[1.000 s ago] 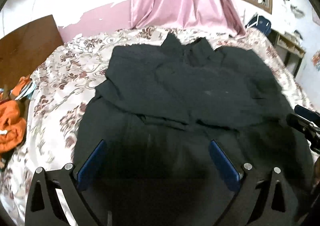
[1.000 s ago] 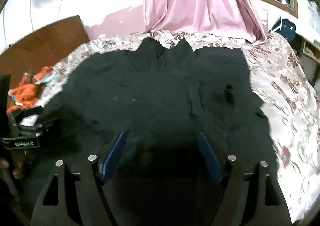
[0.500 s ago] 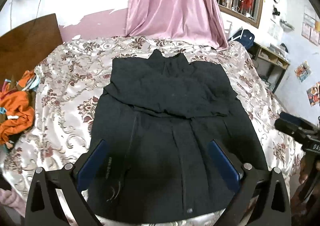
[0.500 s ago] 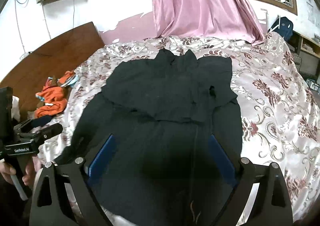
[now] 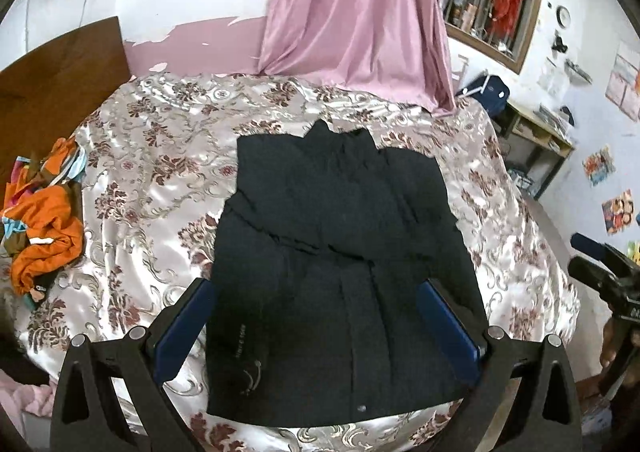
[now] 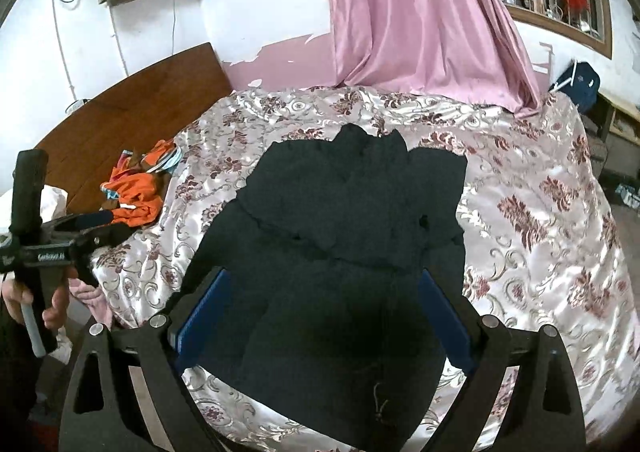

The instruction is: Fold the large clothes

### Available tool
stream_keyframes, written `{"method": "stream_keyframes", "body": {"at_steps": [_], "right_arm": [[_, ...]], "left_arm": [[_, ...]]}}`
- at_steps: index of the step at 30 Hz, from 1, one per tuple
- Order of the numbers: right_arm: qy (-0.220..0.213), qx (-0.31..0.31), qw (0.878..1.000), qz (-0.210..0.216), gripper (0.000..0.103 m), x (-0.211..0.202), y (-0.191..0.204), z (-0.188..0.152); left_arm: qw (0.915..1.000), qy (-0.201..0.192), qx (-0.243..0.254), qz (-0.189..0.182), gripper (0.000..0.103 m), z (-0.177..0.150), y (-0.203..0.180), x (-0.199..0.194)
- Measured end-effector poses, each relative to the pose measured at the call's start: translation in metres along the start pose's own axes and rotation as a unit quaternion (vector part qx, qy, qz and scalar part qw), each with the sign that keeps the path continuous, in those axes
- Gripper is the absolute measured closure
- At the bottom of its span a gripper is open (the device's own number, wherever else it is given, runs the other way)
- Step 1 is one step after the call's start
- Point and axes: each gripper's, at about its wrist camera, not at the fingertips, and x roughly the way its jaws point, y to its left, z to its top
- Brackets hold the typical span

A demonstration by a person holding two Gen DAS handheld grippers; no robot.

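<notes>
Both jaws stand wide and empty, left gripper (image 5: pixel 316 326) and right gripper (image 6: pixel 324 318) poised above the black garment (image 5: pixel 340 252), whose sleeves look folded inward, spread flat on the bed (image 5: pixel 160 180) with its hem at 6 o'clock, likely for folding lengthwise.

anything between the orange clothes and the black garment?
Only bare floral bedspread between the orange clothes and black garment, per left wrist view.
</notes>
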Motion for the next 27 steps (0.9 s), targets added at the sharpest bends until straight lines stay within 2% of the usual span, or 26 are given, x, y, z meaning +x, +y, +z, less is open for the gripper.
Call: {"method": "stream_keyframes", "body": {"at_steps": [7,19,23,27], "right_arm": [[-0.011,-0.007,1.0,-0.008,0.012,-0.019,0.016,0.025],[-0.029,-0.009,1.0,-0.002,0.012,-0.041,0.041,0.054],[-0.036,-0.003,0.999,-0.013,0.012,-0.05,0.047,0.057],[-0.046,-0.01,0.999,-0.017,0.012,-0.054,0.053,0.064]], "left_arm": [[0.9999,0.008,-0.011,-0.005,0.0,0.018,0.009,0.003],[0.9998,-0.021,-0.006,0.006,0.0,0.029,0.011,-0.025],[0.9997,-0.021,-0.012,-0.005,0.0,0.035,0.011,-0.026],[0.9994,-0.033,-0.012,0.003,0.0,0.046,0.014,-0.029]]}}
